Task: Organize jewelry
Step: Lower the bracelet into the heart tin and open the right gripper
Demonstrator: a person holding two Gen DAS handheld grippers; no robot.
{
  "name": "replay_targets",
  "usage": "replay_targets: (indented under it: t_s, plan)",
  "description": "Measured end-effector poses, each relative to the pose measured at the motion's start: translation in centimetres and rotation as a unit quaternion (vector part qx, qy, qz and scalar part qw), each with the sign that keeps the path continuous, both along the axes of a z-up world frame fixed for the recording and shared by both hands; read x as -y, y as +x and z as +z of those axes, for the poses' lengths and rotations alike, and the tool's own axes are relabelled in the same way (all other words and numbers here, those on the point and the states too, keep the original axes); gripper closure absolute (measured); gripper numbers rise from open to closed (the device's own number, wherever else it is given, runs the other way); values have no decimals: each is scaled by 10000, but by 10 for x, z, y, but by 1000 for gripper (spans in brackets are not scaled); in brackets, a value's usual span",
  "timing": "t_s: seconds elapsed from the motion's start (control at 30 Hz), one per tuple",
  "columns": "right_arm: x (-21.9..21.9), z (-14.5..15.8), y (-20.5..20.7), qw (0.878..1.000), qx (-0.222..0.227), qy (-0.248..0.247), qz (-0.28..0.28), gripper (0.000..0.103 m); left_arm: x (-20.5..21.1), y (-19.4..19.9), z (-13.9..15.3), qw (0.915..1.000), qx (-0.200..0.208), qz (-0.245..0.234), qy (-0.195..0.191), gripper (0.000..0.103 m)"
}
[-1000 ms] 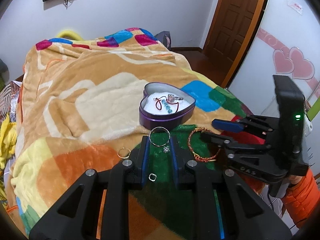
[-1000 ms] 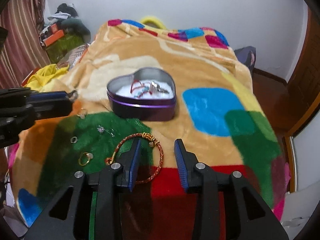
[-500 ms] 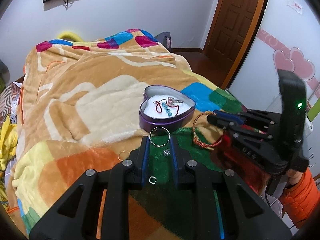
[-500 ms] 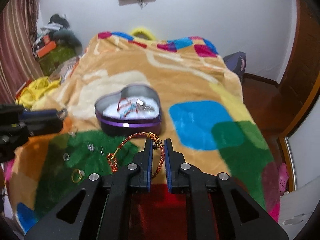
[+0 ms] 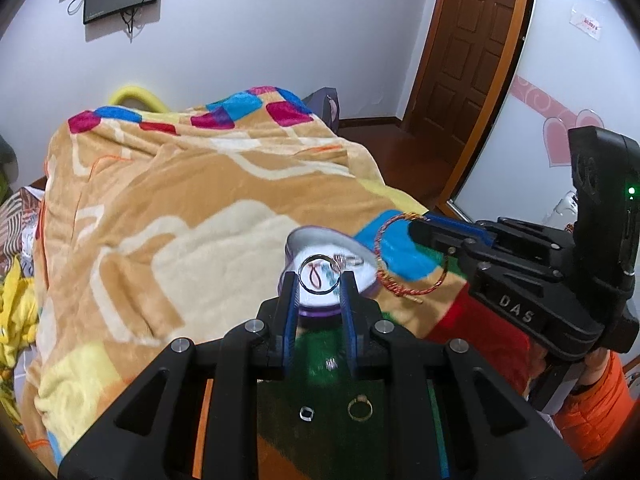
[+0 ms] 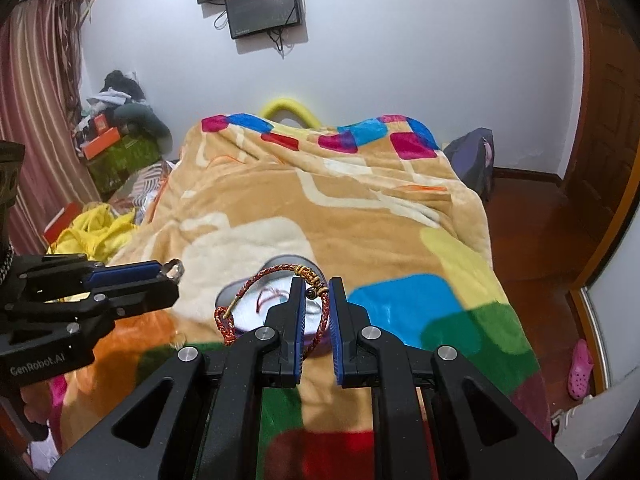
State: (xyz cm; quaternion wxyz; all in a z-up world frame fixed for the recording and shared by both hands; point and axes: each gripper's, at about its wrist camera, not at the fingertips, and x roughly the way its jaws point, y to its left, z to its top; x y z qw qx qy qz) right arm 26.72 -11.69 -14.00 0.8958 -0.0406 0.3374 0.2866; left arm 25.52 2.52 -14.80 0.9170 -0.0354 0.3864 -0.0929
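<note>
The red and gold bracelet point(image 6: 272, 300) hangs pinched between the pads of the right tool point(image 6: 314, 312), whose jaws have just been closing on it, lifted over the heart-shaped tin point(image 5: 312, 240) on the bed's blanket point(image 5: 180, 208). The left tool point(image 5: 319, 286) grips one silver ring point(image 5: 319, 279) at its tips, also above the tin. Only the left wrist view shows what lies on the green patch near that tool: one small silver ring point(image 5: 307, 413), one gold ring point(image 5: 359, 408) and one tiny sparkly piece point(image 5: 330, 365). Only the right wrist view shows the pink shoe point(image 6: 580, 368) on the floor.
</note>
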Motion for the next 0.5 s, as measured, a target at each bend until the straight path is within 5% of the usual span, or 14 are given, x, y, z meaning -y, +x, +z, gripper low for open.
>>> replay_targets:
  t_s: [0.5]
  plan:
    - [-24,-27,33,9993,-338,-158,81,93,-4,34,-31,9993,-358,-59,-34,84]
